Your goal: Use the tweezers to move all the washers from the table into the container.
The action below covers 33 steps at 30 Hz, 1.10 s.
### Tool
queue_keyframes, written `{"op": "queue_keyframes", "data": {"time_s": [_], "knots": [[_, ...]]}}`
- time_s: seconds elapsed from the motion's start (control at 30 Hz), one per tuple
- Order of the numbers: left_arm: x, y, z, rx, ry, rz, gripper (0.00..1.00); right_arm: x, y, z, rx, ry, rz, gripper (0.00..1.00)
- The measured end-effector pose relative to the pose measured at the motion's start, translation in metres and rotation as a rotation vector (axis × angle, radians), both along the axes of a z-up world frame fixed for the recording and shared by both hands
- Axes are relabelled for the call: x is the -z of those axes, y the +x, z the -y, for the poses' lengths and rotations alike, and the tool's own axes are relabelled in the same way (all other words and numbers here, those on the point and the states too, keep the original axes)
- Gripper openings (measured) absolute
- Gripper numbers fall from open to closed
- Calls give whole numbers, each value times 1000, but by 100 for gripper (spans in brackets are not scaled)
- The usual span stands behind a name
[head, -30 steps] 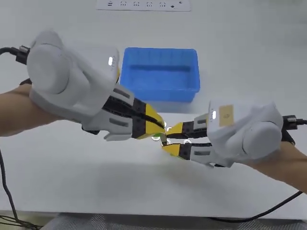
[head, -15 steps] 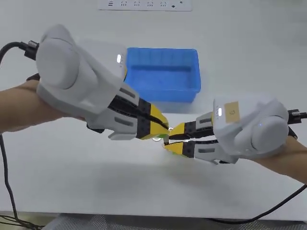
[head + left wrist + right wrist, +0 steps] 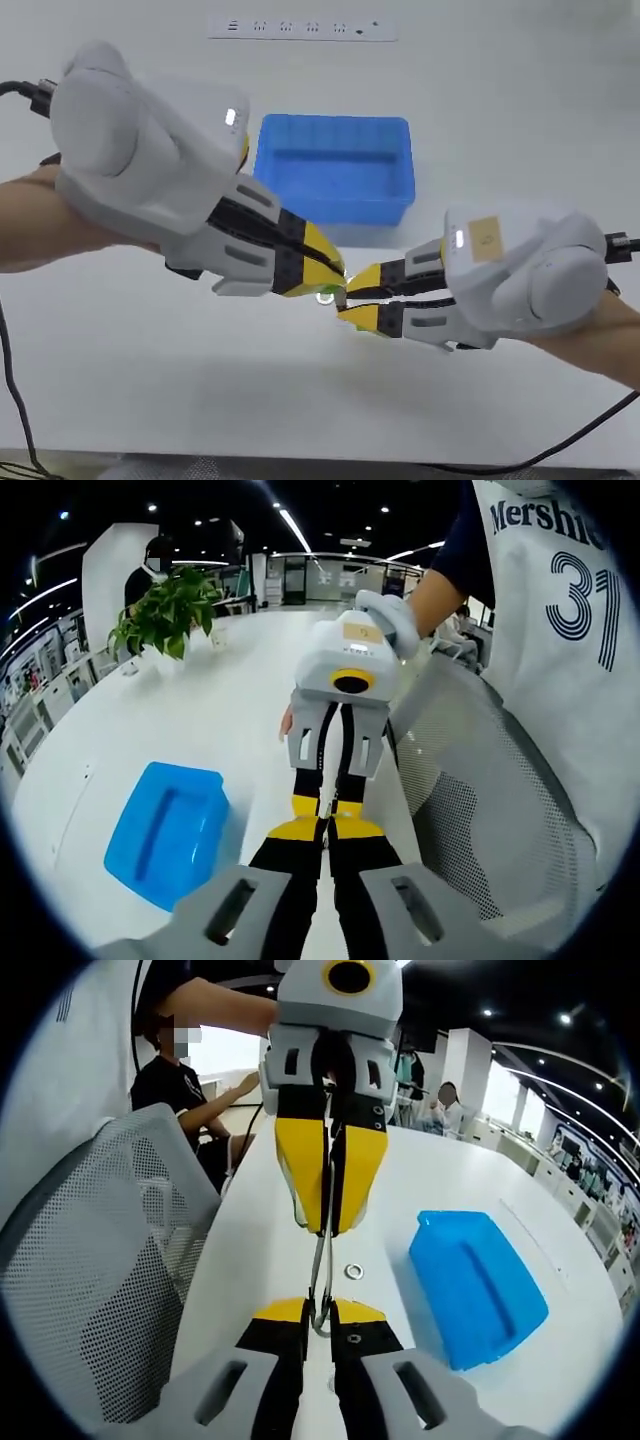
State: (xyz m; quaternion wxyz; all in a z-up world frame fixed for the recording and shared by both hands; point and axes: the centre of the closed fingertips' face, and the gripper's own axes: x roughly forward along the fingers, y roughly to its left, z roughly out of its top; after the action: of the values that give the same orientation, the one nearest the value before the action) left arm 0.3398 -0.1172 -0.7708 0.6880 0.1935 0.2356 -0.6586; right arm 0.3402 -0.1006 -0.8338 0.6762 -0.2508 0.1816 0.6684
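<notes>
- Left tongs [image 3: 336, 276]: narrow, closed on one end of the tweezers [image 3: 320, 1270]; tips point to 4 o'clock in the head view.
- Tweezers: bridge the two pairs of tips over the desk [image 3: 150, 380].
- Washer [image 3: 354, 1271]: loose on the desk just beside the tweezers, at 1 o'clock from the right tips in the right gripper view.
- Container [image 3: 333, 210]: at 12 o'clock from the meeting tips, apart from them.
- Right tongs [image 3: 345, 301]: narrow, pinching the tweezers' other end.
- Step, as judged: settling the hold on the tweezers; the washer is not yet lifted.
- Next: one side lets go, then the tweezer points are lowered astride the washer.
</notes>
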Motion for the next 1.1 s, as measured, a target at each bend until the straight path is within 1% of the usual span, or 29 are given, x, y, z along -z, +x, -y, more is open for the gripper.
{"op": "queue_keyframes", "data": {"time_s": [0.13, 0.27, 0.37, 0.47, 0.5, 0.57, 0.7, 0.8, 0.87, 0.9, 1.1], "knots": [[-11, 4, -2, 1, -11, 9, 6, -11, 4, -1, -3, 10, 11, 9], [-21, 9, -2, 1, -13, 22, 6, -21, 11, -4, -2, 18, 38, 9], [-31, 16, -3, 3, -18, 50, 6, -31, 22, -5, 12, 30, 57, 9], [-38, 22, -5, -1, -23, 58, 6, -39, 29, -6, 17, 36, 75, 9], [-37, 28, -8, -2, -25, 61, 6, -40, 30, -7, 18, 36, 78, 9], [-42, 34, -9, -4, -30, 71, 6, -46, 37, -7, 22, 41, 91, 9], [-52, 44, -9, -6, -30, 77, 6, -55, 48, -8, 33, 52, 100, 9], [-58, 50, -9, 7, -22, 96, 6, -61, 55, -10, 36, 57, 118, 9], [-61, 54, -9, 8, -21, 104, 6, -64, 59, -10, 44, 62, 123, 9], [-63, 57, -10, 9, -23, 111, 6, -67, 63, -10, 52, 68, 126, 9], [-71, 73, -10, -7, -45, 124, 6, -75, 81, -10, 87, 90, 140, 9]]}}
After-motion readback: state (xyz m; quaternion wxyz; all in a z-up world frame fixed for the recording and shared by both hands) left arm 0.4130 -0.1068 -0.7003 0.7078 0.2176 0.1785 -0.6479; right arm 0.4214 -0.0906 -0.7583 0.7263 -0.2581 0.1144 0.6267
